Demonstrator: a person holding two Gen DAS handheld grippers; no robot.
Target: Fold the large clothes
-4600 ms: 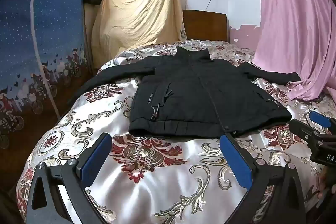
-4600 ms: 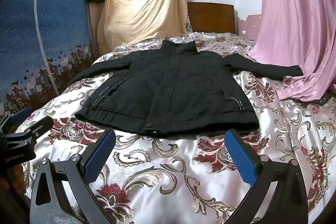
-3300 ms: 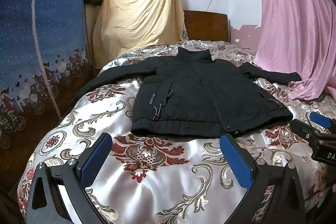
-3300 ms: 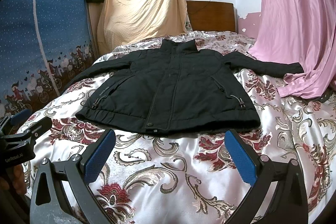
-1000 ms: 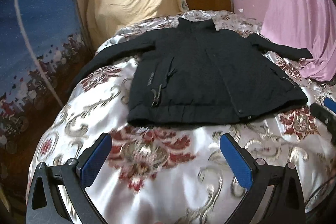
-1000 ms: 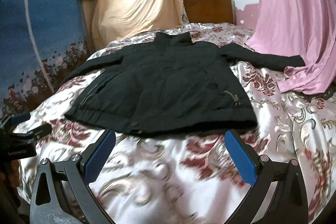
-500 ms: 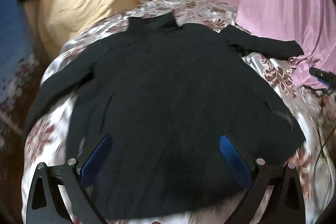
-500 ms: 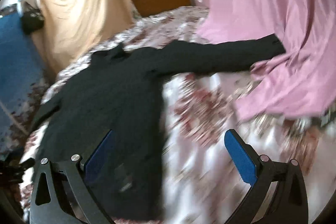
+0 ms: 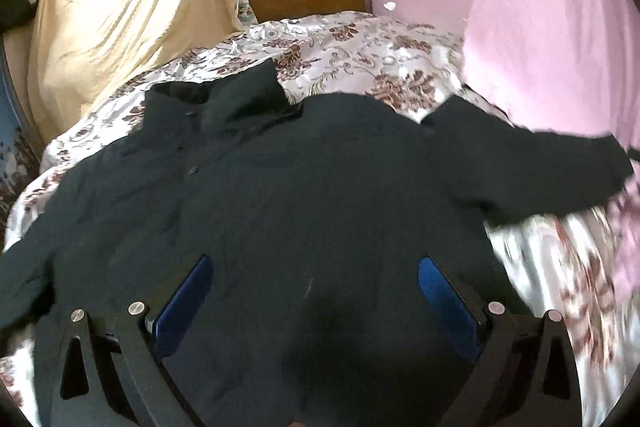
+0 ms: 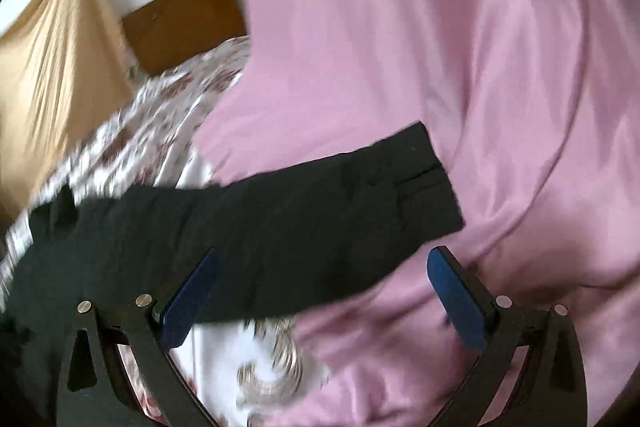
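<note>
Both claws stand with blue pads apart, gripping nothing: left gripper (image 9: 314, 281) over the body of the black padded jacket (image 9: 280, 195), spread flat on the floral satin bedspread (image 9: 372, 59); right gripper (image 10: 322, 281) over its black sleeve (image 10: 304, 215), whose cuff lies on the pink draped curtain (image 10: 460, 39) at far right.
</note>
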